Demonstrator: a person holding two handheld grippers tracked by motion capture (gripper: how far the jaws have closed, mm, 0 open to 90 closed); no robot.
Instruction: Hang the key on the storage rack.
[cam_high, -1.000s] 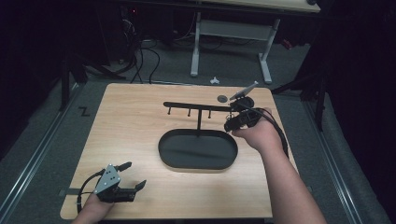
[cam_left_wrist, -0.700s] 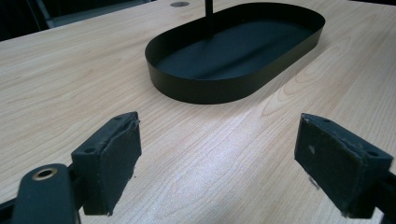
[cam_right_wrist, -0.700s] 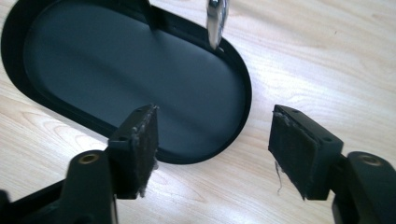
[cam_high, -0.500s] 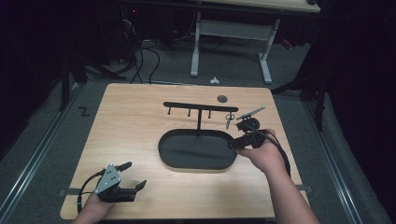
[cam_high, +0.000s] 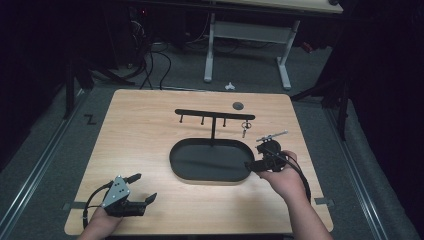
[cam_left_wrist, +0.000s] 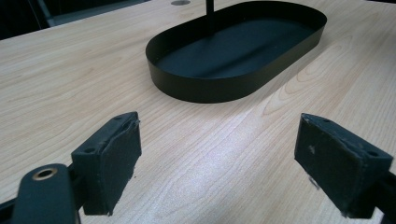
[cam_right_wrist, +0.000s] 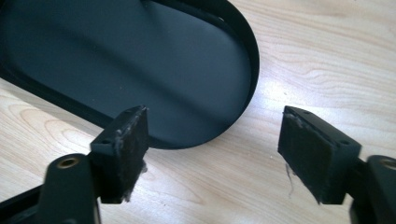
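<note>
A black oval tray (cam_high: 190, 172) lies mid-table, and a black T-shaped rack (cam_high: 214, 115) with small hooks rises from its far side. A key ring (cam_high: 245, 126) hangs from the rack's right-hand hook. My right gripper (cam_high: 257, 152) is open and holds nothing, just off the tray's right end. In the right gripper view its pads (cam_right_wrist: 126, 140) frame the tray's rounded rim (cam_right_wrist: 252, 60) and bare wood. My left gripper (cam_high: 136, 190) rests open near the front left corner. In the left gripper view its pads (cam_left_wrist: 112, 154) point at the tray (cam_left_wrist: 201, 88) across the wood.
A small dark round disc (cam_high: 238, 105) lies on the wooden table (cam_high: 140, 135) behind the rack. Past the table's far edge stand a white desk frame (cam_high: 247, 35) and loose cables (cam_high: 150, 55) on the grey floor.
My right gripper has drawn back from the rack's right hook toward the tray's right end, leaving the key ring hanging there. The left gripper has not moved.
</note>
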